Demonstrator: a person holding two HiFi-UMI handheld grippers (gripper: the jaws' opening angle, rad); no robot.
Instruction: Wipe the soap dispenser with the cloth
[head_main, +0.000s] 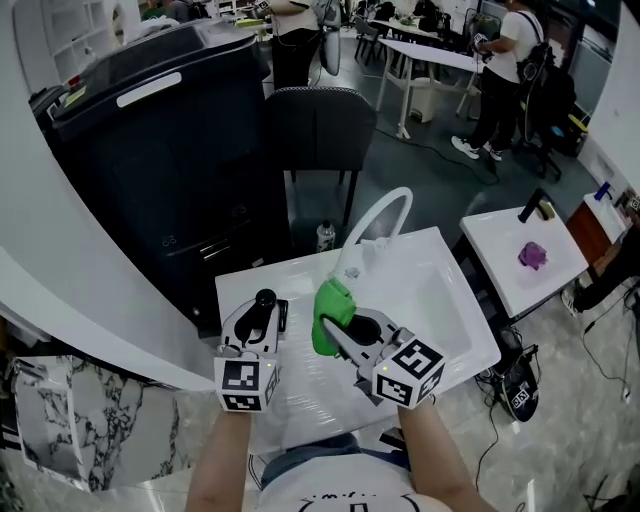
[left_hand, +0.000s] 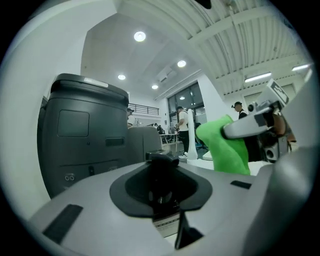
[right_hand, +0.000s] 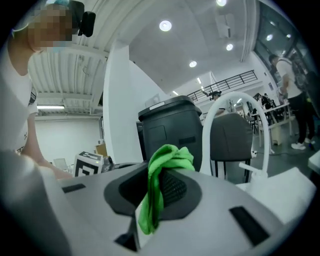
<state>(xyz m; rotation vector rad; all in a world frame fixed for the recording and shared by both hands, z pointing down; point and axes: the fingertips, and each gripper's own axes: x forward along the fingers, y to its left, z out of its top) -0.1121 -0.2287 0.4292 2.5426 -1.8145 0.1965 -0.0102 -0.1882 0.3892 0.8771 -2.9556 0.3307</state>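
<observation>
Left gripper (head_main: 264, 308) grips soap dispenser (left_hand: 162, 186), long axis upright, pump (left_hand: 161, 159) topmost; right gripper (head_main: 340, 322) pinches green cloth (head_main: 328, 303).

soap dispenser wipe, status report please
Left claw shut on soap dispenser. Right claw shut on green cloth. Cloth apart from dispenser, wipe not begun. Nothing between them.

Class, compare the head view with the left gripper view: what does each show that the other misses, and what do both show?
Only the head view: a purple item, and the marker cube on the left gripper. Only the left gripper view: the ceiling lights. Both: the green cloth clamped in the right gripper, the soap dispenser in the left gripper's jaws, and the dark bin.
</observation>
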